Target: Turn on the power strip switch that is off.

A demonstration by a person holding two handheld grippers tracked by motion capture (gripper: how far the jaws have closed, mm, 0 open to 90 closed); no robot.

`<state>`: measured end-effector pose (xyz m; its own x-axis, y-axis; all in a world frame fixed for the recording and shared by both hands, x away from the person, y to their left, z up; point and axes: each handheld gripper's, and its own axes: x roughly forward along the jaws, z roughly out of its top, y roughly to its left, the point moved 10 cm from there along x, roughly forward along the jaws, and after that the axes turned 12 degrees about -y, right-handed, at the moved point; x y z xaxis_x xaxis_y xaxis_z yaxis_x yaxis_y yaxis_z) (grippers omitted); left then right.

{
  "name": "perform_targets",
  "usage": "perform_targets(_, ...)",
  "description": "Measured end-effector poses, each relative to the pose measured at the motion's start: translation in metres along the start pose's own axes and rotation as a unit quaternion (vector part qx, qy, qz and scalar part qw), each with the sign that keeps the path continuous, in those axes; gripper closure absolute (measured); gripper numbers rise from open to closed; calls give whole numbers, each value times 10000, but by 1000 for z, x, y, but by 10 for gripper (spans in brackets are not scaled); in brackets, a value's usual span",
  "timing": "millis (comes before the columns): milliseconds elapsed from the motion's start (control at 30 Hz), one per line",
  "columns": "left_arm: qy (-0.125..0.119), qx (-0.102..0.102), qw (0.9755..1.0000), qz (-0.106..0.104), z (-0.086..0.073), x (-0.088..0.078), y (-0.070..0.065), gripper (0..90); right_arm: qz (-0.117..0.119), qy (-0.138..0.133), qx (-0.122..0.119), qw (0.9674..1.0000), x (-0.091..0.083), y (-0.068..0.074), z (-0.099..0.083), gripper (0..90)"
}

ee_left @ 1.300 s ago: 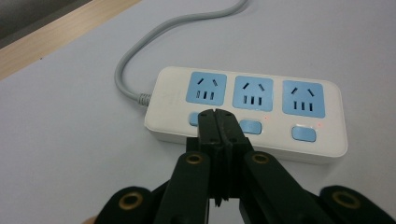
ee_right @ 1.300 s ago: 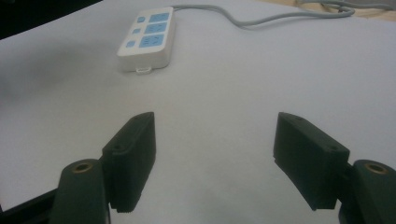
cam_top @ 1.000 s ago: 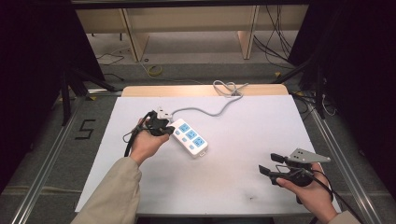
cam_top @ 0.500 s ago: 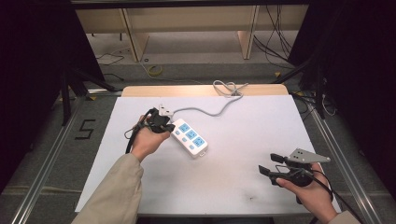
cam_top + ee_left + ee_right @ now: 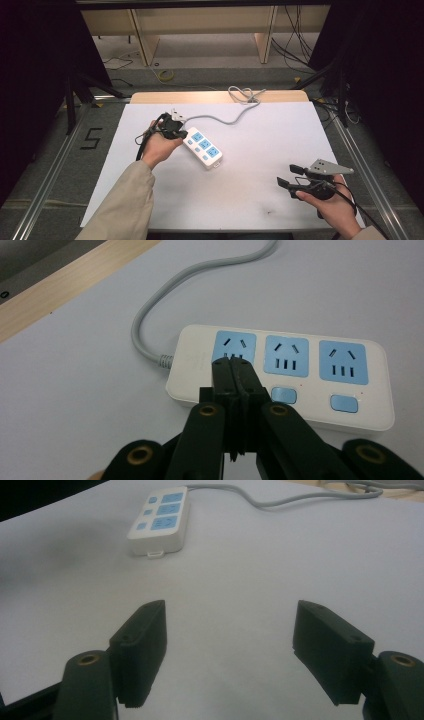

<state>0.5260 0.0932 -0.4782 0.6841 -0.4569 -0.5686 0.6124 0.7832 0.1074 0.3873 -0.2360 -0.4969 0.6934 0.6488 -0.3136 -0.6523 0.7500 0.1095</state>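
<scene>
Closely, the shut left tongs touch the power strip at its cable-end socket; the right tongs gape well apart.

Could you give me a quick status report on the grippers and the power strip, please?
Left gripper shut, tips at power strip, first switch. Right gripper open, apart. Nothing in the way.

Power strip's first switch (behind the left gripper), hidden

A single figure "5" is marked in dark strokes on the grey floor, just left of the bench. No other text can be read.
</scene>
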Motion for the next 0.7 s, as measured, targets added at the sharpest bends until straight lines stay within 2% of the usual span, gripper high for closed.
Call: perform_targets(700, 146, 100, 9998, 0, 6, 9, 2, 898, 5, -1, 7, 10000, 0, 0, 0, 304)
